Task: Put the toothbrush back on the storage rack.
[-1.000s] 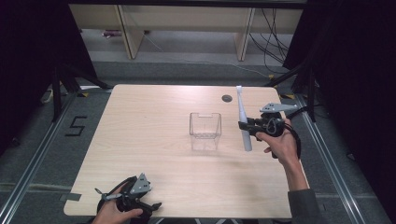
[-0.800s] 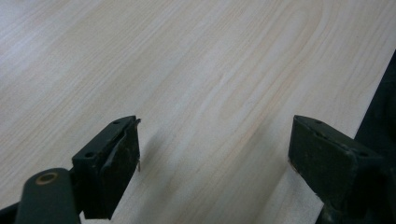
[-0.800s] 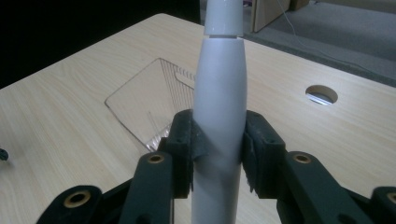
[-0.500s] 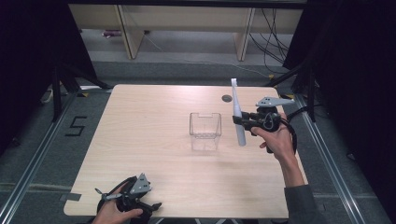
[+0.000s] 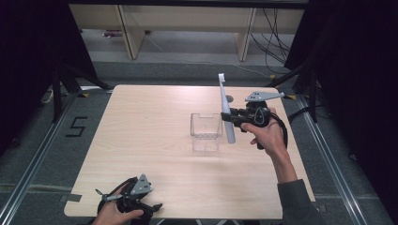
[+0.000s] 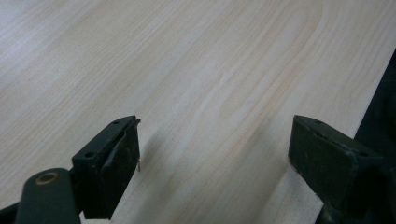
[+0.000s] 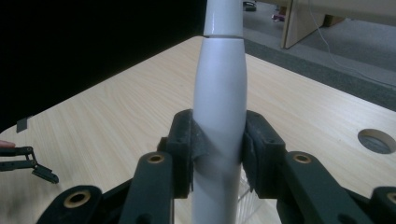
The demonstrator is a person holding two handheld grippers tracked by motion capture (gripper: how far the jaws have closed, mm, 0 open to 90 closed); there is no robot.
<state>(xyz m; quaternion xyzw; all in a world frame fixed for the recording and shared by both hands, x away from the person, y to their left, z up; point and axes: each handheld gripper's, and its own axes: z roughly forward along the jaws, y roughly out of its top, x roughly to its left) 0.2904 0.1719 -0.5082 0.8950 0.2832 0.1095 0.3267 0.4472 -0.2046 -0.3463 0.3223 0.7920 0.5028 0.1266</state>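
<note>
A white electric toothbrush (image 5: 225, 105) stands nearly upright above the table, brush head up. My right gripper (image 5: 230, 117) is shut on its handle, and the handle's lower end hangs just right of a clear plastic box (image 5: 205, 132). In the right gripper view the black pads (image 7: 184, 144) press both sides of the white toothbrush handle (image 7: 219, 79). My left gripper (image 5: 130, 200) rests near the table's front left edge. Its jaws stand wide apart over bare wood, as the left gripper (image 6: 215, 130) shows in its own view, with nothing between them.
The light wooden table (image 5: 141, 126) has a round hole (image 5: 228, 99) near its far edge, behind the toothbrush. Wooden shelving and cables lie on the floor beyond. Dark floor and metal rails surround the table.
The right hand has lifted the toothbrush and carried it left, closer to the clear box, and the brush now stands more upright. The left gripper has stayed put.
</note>
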